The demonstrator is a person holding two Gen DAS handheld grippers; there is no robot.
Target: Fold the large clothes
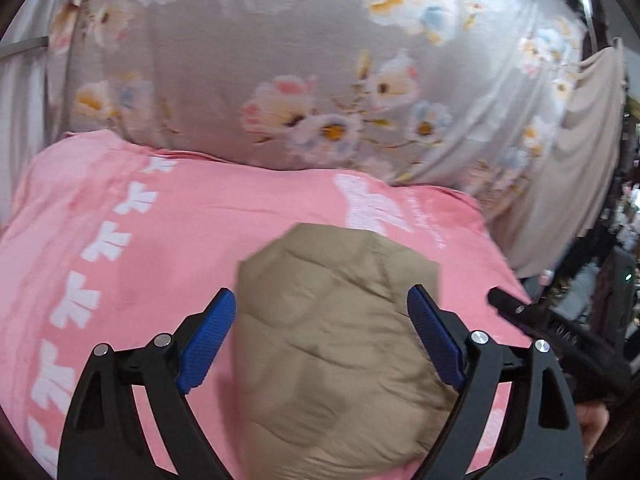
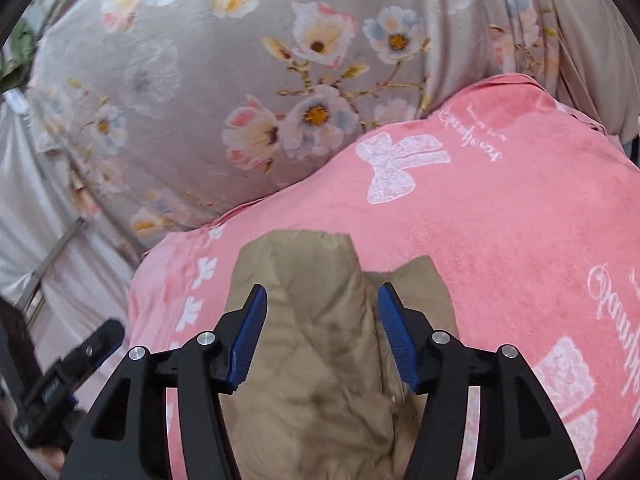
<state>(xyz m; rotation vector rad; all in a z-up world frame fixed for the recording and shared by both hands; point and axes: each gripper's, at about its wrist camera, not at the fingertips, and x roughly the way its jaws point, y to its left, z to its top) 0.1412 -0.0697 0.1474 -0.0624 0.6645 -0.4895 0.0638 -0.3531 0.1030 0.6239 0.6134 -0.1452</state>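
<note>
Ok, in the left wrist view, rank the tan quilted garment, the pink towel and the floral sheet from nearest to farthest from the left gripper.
1. Tan quilted garment: between the open jaws of the left gripper.
2. Pink towel: under and around the garment.
3. Floral sheet: beyond the towel, at the top.

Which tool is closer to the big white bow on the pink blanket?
Probably the right tool. The bow lies just beyond the tan jacket in its view. From the left tool the bow lies ahead and toward the right side.
</note>
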